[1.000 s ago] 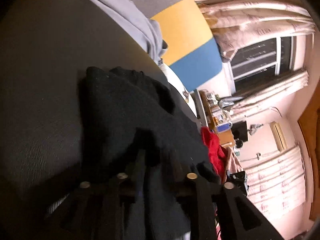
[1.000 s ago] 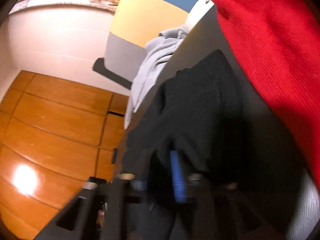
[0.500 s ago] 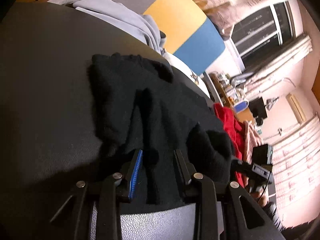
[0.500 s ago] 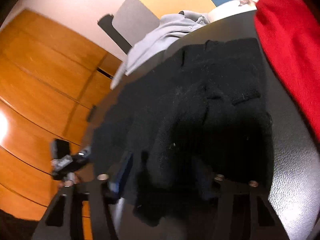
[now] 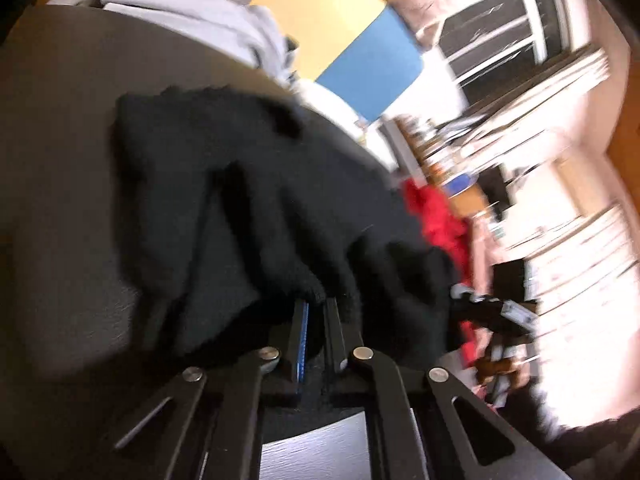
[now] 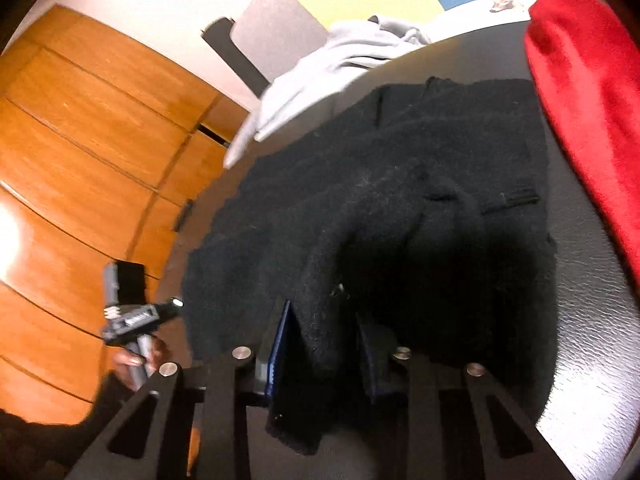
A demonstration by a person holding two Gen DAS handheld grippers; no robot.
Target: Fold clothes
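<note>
**Two claws share the near hem of a black sweater**

On a dark tabletop [image 5: 60,128], a black sweater [image 5: 248,184] lies spread and rumpled, its body running away from both claws toward the far edge, where a pale grey garment [image 5: 192,16] is heaped. Left to right: the left claw [image 5: 316,312] has its two fingers drawn to a narrow gap, with a ridge of the black knit bunched right at the tips; it appears to pinch that edge, though blur hides the contact itself. Seen from the right wrist, the right claw [image 6: 320,316] holds a thick fold of the same sweater [image 6: 400,184], which drapes between its fingers and hangs down past them toward the camera. Beyond it, at the right side of the table [image 6: 592,360], a red garment [image 6: 588,92] lies beside the sweater, touching or nearly touching it.

Both claws sit at the sweater's near edge, side by side, with the rest of the cloth stretching straight ahead of them. The left one is at the edge nearer the wooden cupboards [image 6: 80,140], the right one nearer the red garment. Any fold from this grip would likely carry the near hem forward, over the sweater's body and along its long axis. How many folds it already has cannot be told from so rumpled a heap.
</note>
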